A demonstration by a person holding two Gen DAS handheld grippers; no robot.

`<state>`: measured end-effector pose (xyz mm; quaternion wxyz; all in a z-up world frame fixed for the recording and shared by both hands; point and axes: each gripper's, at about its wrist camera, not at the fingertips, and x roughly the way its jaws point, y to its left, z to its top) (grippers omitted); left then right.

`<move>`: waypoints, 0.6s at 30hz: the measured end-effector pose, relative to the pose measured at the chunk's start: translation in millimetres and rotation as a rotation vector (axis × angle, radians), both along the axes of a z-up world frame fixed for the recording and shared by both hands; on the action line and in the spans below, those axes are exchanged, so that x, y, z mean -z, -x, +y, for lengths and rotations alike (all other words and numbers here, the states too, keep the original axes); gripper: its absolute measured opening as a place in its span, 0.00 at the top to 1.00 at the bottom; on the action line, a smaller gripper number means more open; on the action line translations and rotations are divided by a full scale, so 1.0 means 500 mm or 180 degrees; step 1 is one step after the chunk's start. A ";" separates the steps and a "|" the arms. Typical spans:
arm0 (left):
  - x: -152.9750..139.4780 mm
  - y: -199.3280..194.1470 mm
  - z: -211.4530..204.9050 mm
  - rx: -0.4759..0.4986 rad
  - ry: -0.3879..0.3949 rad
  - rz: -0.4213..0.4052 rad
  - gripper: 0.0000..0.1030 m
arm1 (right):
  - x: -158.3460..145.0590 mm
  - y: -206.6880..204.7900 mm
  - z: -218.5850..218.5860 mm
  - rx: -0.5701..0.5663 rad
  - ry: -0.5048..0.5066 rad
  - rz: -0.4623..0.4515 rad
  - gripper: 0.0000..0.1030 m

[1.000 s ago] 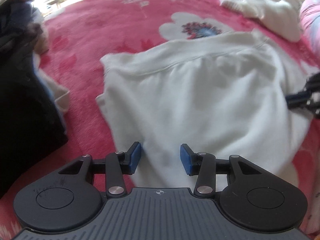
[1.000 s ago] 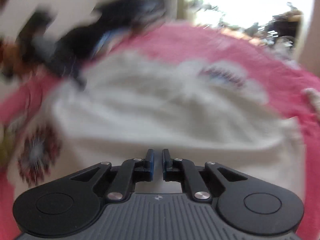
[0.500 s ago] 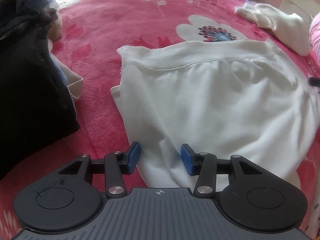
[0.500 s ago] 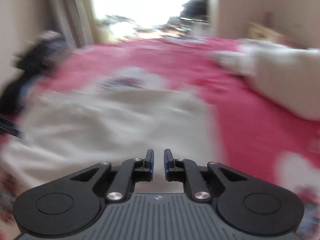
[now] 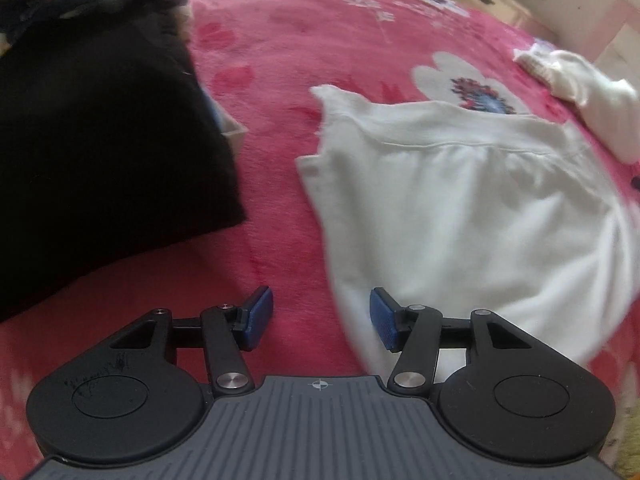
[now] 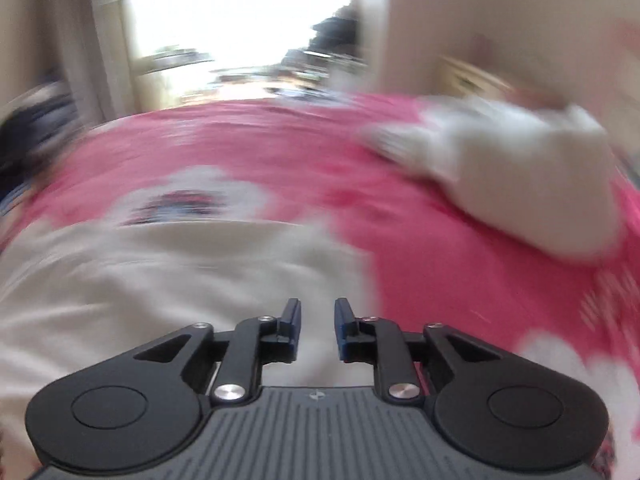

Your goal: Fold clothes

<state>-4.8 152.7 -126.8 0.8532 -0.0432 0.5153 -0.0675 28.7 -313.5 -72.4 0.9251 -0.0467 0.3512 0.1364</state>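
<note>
A white garment lies spread on the pink flowered bedspread, its ribbed hem at the far side. My left gripper hovers over the garment's near left edge, its jaws opening, with only the bedspread and the cloth's edge showing between its blue pads and nothing pinched. In the blurred right wrist view the same white garment fills the lower left. My right gripper is above its right part, jaws opening, with nothing gripped between them.
A pile of black clothes sits at the left of the bed. A second white garment lies bunched at the far right. A cream bedside cabinet stands beyond the bed. A bright window is behind.
The left gripper has slid left, off the garment's middle to its left edge, and its jaws have widened. The right gripper has swung right and lifted, and its nearly shut jaws have parted.
</note>
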 end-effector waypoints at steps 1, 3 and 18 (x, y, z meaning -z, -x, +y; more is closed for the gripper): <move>-0.002 0.003 0.007 -0.0026 -0.0004 0.0009 0.48 | -0.004 0.006 0.050 -0.0286 -0.0056 -0.0020 0.77; -0.007 0.013 0.025 -0.0084 0.0043 0.0035 0.48 | -0.003 0.022 0.148 -0.0885 -0.0134 0.0003 0.75; 0.022 0.127 -0.044 0.0890 0.0802 0.0289 0.79 | 0.034 0.132 0.376 -0.1910 -0.0041 0.0464 0.72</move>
